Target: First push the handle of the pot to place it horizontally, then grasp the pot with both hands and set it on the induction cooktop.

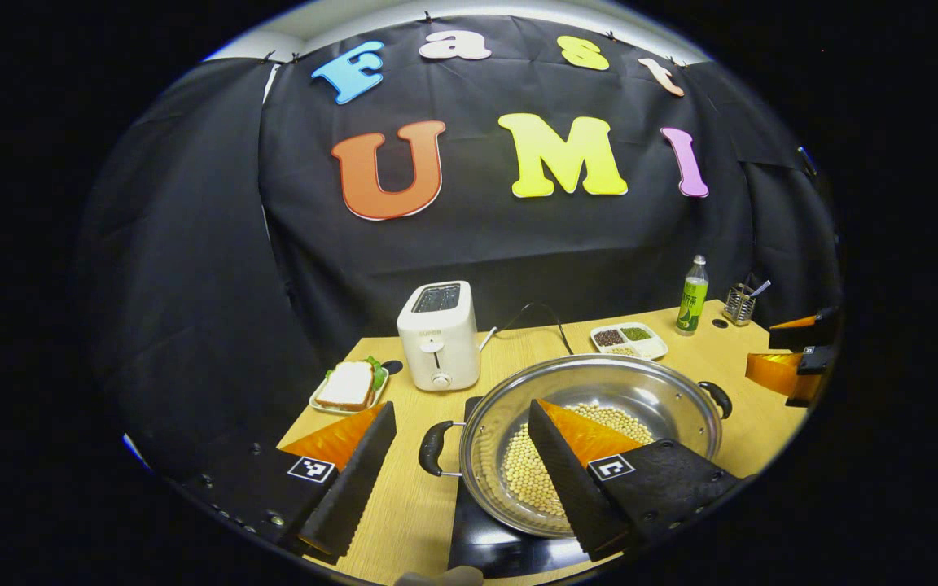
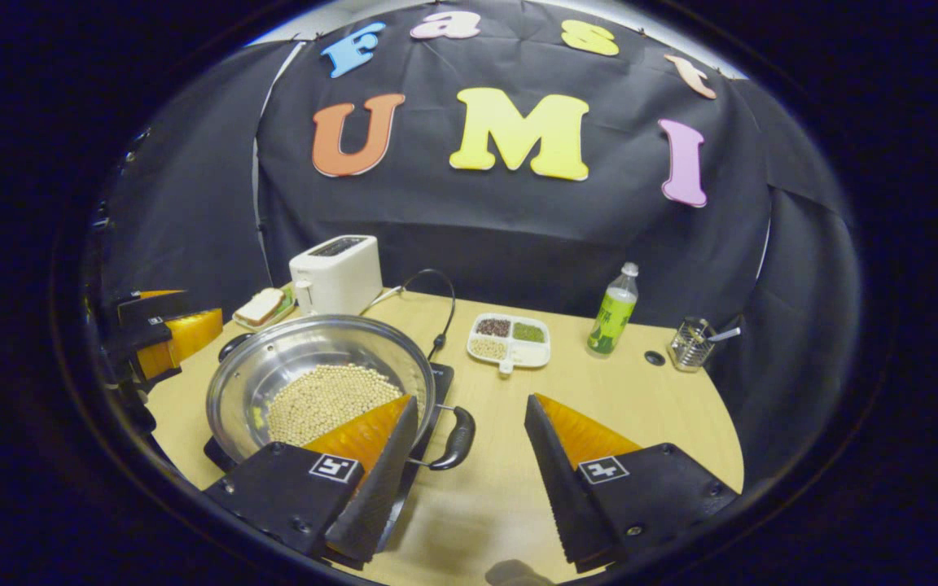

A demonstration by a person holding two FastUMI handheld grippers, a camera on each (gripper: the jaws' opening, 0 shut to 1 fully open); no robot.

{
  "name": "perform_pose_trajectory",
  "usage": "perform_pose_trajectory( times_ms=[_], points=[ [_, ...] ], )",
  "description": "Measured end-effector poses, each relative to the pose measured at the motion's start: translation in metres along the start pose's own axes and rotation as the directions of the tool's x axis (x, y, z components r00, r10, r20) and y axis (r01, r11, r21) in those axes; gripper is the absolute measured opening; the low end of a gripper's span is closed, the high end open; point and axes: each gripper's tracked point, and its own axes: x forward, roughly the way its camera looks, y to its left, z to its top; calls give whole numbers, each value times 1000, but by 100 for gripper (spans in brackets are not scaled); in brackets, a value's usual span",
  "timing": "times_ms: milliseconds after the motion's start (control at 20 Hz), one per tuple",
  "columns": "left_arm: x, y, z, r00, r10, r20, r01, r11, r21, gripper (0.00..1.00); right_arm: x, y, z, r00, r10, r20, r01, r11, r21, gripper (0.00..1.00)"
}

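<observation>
A steel pot holding soybeans rests on the black induction cooktop, its two black handles pointing left and right. My left gripper is open and straddles the pot's left handle, with one finger over the pot's inside and the other over the table. In the right gripper view the pot stands at the left on the cooktop. My right gripper is open around the right handle, with neither finger pressing on it. Each gripper also appears at the other view's edge.
Behind the pot stand a white toaster with its cable, a sandwich on a plate and a divided dish of beans. A green bottle and a wire utensil holder stand far right. The wooden table ends at a curved right edge.
</observation>
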Motion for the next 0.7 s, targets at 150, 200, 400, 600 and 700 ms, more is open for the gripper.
perform_pose_trajectory(
  times_ms=[150,200,400,600,700],
  points=[
    [-35,-22,28,998,-10,56,10,1000,1,97,-35,-21,19,998,3,63,-2,1000,-17,85],
    [-50,-29,40,997,-9,79,9,1000,3,97,-47,-29,27,996,2,88,0,1000,-23,84],
    [-108,-61,87,987,-5,158,4,1000,2,96,-98,-63,50,985,11,170,-9,1000,-8,99],
    [-158,-108,127,975,-18,220,24,999,-27,96,-155,-103,68,971,8,238,-14,1000,25,100],
    [-185,-133,144,967,-25,255,33,999,-30,96,-182,-125,74,963,-2,270,-9,999,40,100]
  ],
)
